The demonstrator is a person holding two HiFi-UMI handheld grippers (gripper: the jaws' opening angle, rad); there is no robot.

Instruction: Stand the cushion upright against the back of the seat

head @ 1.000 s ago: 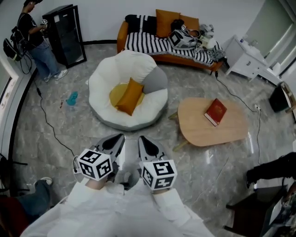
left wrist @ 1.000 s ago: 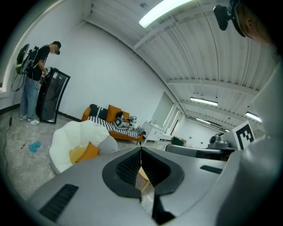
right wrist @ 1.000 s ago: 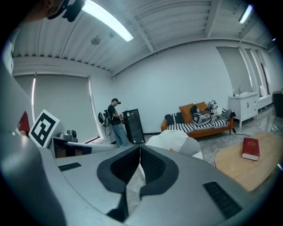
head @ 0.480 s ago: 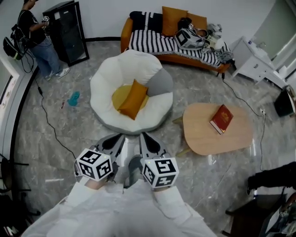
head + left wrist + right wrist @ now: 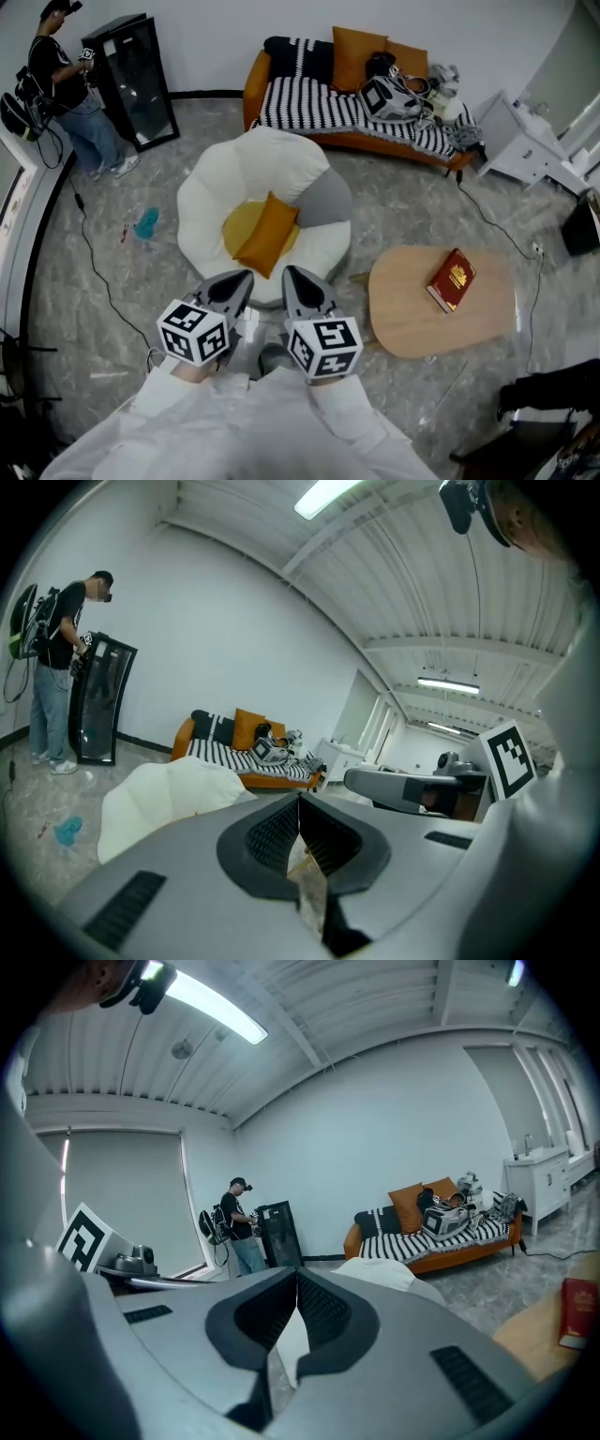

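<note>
Position of the orange cushion [image 5: 267, 234]: slanted in the hollow of the white seat [image 5: 211, 183], resting on a yellow pad [image 5: 234, 197] and just beside a grey cushion [image 5: 323, 192], with its lower end toward you. Your left gripper [image 5: 232, 286] and right gripper [image 5: 300, 286] hang side by side near the seat's front rim, apart from the orange cushion. Each has its jaws pressed together with nothing between them, as both gripper views confirm. You must spread them before any hold is possible.

Handling, as a judgement: the orange cushion looks stuffed, soft and light, so it should lift easily yet sag or fold if you take it by one point. A shallow pinch may catch only the fabric cover and let the filling droop. Take hold near the two far corners, one gripper to each side, biting deep enough to catch the seam. The seat itself looks soft and yielding, so the base of the orange cushion may sink or slide forward. The tall lobe [image 5: 272, 150] at the far side appears to be the back to lean it on.
</note>
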